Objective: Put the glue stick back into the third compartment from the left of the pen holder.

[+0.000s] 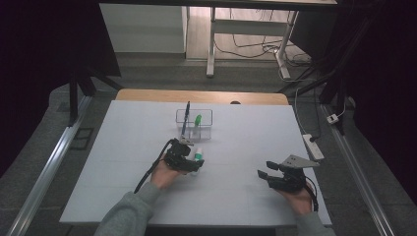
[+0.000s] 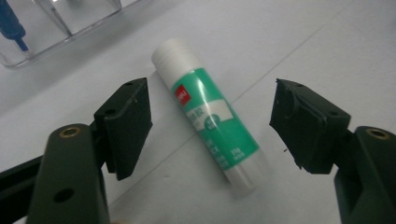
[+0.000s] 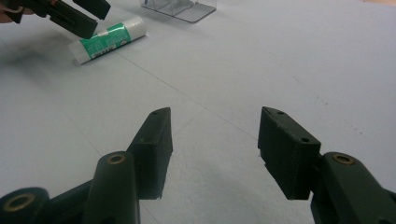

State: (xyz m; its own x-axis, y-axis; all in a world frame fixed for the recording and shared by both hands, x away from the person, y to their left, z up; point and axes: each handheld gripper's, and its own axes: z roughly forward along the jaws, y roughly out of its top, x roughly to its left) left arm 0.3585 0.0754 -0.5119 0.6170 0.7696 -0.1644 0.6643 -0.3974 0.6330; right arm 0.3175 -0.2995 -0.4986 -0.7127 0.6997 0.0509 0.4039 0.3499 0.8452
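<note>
Glue stick [image 2: 208,117], green label w/ white cap, lies flat on the white desk [image 1: 123,147], just in front of the clear organizer [image 1: 194,124], cap end pointing toward it. L gripper [image 2: 210,119] sits over the stick w/ jaws straddling it, one each side of the body; gaps show on both sides, so pads aren't pressing, jaws released, nothing grasped. In the high view the L gripper [image 1: 189,160] is near desk centre, held from below by the person's L hand [image 1: 164,174], grey sleeve behind it. Organizer holds a blue pen [image 1: 186,119] standing upright in its L part and a green-capped item [image 1: 197,120] beside it in the middle part. R gripper [image 3: 215,140] is well apart from the stick, at the R side of the desk, jaws spread wide over bare surface, empty. In the R gripper view the stick [image 3: 108,38] lies top L w/ the other gripper's black jaws just at it.
</note>
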